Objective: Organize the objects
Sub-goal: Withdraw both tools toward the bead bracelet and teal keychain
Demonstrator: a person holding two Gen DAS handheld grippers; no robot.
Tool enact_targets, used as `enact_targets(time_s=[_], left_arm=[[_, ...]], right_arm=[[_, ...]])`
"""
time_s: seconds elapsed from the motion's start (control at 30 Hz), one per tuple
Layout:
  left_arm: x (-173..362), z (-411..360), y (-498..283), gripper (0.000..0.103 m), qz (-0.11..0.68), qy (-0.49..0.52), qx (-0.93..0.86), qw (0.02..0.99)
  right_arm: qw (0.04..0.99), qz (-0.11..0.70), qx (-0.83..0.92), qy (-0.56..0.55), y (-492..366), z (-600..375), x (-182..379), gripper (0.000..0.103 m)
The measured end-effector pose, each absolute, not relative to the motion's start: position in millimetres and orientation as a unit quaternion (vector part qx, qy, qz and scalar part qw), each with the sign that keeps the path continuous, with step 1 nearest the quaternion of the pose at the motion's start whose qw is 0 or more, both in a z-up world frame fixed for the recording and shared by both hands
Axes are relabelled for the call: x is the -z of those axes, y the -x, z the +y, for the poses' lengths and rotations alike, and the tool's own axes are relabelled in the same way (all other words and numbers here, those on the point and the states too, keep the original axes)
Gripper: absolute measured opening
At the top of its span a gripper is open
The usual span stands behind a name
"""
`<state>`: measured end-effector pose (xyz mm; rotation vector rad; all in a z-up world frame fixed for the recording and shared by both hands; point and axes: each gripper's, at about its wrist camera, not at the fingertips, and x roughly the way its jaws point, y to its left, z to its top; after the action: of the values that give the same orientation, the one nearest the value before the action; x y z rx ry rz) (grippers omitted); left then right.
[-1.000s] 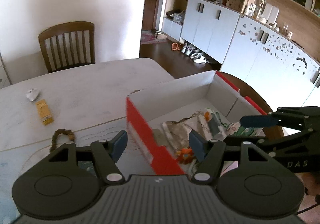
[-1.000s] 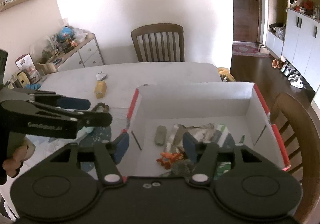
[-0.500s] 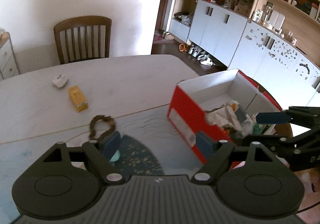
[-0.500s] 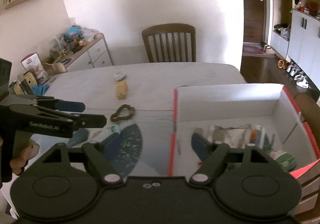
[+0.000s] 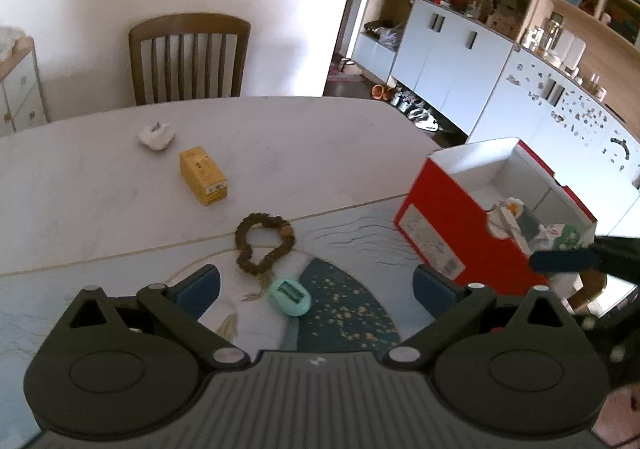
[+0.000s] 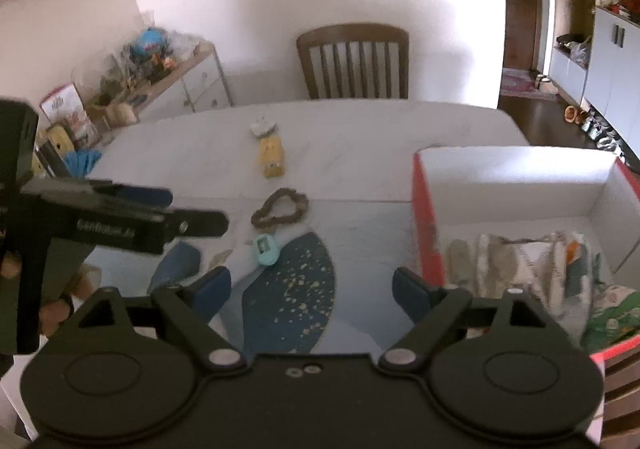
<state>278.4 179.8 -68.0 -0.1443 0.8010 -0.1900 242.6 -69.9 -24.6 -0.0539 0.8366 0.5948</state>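
The small mint-green case (image 5: 289, 296) lies on the tabletop (image 5: 100, 185), on the patterned mat just short of your left hand-held gripper (image 5: 316, 287), whose jaws are opening with nothing between the pads; the case sits ahead of the gap, not yet inside it. To take it well, you would bring the spread jaws down so that one pad passes each side of the case, clear of the brown bead bracelet (image 5: 262, 243) lying just beyond it and of its tassel, then close across the narrower width; the case looks smooth and rounded, so a centred pinch should keep it from squirting out. Your right hand-held gripper (image 6: 311, 287) also hangs over the mat with its jaws opening and nothing between them; keep it off to the box side so the two tools do not crowd one target. The red shoebox (image 5: 460, 233), open-topped and white inside, stands to the right on the tabletop and already holds a heap of packets and wrappers, too jumbled to count. Counted loose on the tabletop: one green case; one bracelet; one yellow carton (image 5: 203, 176); one crumpled white scrap (image 5: 157, 136); one box; two grippers; one wooden chair (image 5: 188, 59) at the far side.
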Motion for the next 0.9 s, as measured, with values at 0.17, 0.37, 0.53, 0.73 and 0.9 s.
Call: enact_targets(time_s=[0.17,0.37,0.53,0.73,0.9], left_arm=[[87,192,-297,0.103,0.400,0.072,0.097,0.909],[113,201,-322,0.103,0.423,0.068,0.101,0.898],[129,208,-340,0.103,0.431,0.056,0.077,0.897],[147,213,-355,0.103,0.435,0.038,0.045,0.898],[153,219,-363,0.103,0.434,0.041,0.027,0.900]], right_arm=[[0.860,0.413,-0.297,0.053,-248,-42,42,0.087],[0.847,0.430,-0.306,0.066,-262,-17,63,0.086],[0.838,0.442,-0.310,0.081,-270,-1,79,0.086],[0.828,0.456,-0.313,0.088,-284,12,97,0.085],[0.820,0.462,-0.323,0.099,-291,25,106,0.080]])
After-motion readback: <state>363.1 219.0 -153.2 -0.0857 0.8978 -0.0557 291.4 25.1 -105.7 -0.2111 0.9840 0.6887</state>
